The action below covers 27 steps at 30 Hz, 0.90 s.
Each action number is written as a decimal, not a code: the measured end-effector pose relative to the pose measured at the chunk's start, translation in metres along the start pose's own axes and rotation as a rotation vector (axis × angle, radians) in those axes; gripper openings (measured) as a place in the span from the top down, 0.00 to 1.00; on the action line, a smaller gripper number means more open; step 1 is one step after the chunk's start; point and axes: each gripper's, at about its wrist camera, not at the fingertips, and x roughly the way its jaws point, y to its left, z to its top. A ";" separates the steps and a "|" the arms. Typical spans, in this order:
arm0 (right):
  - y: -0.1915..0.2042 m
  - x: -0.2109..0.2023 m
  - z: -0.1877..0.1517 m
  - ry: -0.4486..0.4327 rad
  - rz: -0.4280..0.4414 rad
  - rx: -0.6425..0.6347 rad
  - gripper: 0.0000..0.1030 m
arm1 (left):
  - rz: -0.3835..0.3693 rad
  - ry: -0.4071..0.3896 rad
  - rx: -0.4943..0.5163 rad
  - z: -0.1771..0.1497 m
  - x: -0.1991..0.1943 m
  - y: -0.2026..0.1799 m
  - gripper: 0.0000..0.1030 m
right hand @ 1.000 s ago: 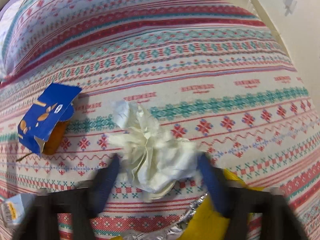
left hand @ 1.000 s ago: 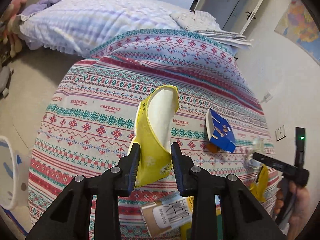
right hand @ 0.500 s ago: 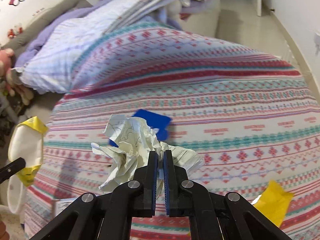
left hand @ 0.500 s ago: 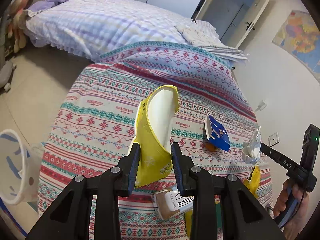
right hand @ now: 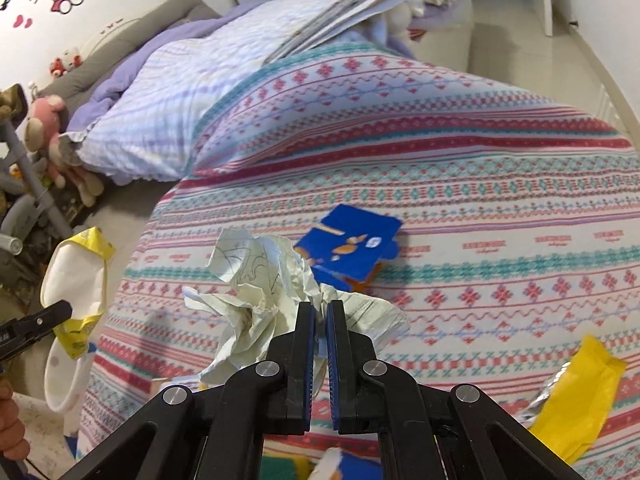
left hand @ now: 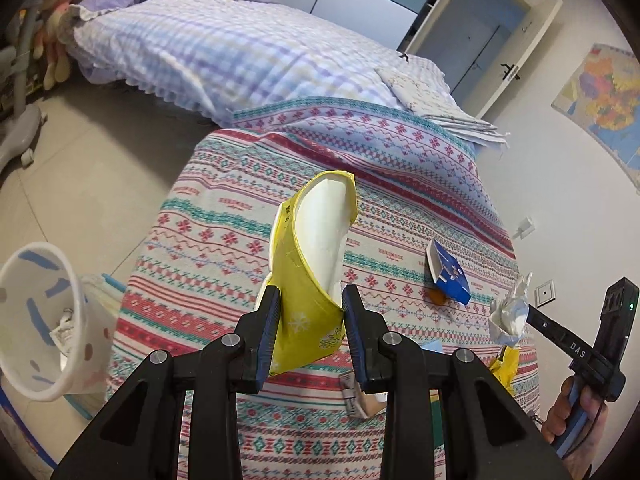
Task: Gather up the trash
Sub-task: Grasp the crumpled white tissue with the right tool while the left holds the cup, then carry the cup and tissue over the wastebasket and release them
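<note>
My left gripper [left hand: 309, 312] pinches the yellow wrapper [left hand: 314, 260], my right gripper [right hand: 319, 320] the crumpled paper [right hand: 260, 292], both above the bedspread [left hand: 224, 280]; I should carry both leftward over the wastebasket [left hand: 40, 320] before releasing.

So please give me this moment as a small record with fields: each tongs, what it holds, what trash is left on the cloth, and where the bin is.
left tongs: shut on yellow wrapper, lifted above the cloth
right tongs: shut on crumpled paper, lifted
left on patterned cloth: blue box, yellow foil wrapper
bin: white basket on the floor, beside the cloth's left edge in the left wrist view
</note>
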 end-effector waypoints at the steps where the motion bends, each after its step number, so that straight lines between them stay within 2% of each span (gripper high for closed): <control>1: 0.005 0.001 -0.002 0.001 0.003 -0.012 0.96 | 0.002 -0.003 -0.003 0.000 -0.002 0.003 0.67; 14: 0.049 0.023 -0.026 0.041 0.046 -0.077 0.96 | 0.027 -0.035 -0.074 -0.001 -0.030 0.056 0.67; 21: 0.084 0.026 -0.036 0.022 0.091 -0.137 0.96 | 0.062 -0.067 -0.145 0.000 -0.052 0.101 0.67; 27: 0.117 0.033 -0.046 0.011 0.139 -0.178 0.96 | 0.094 -0.048 -0.237 -0.005 -0.064 0.149 0.67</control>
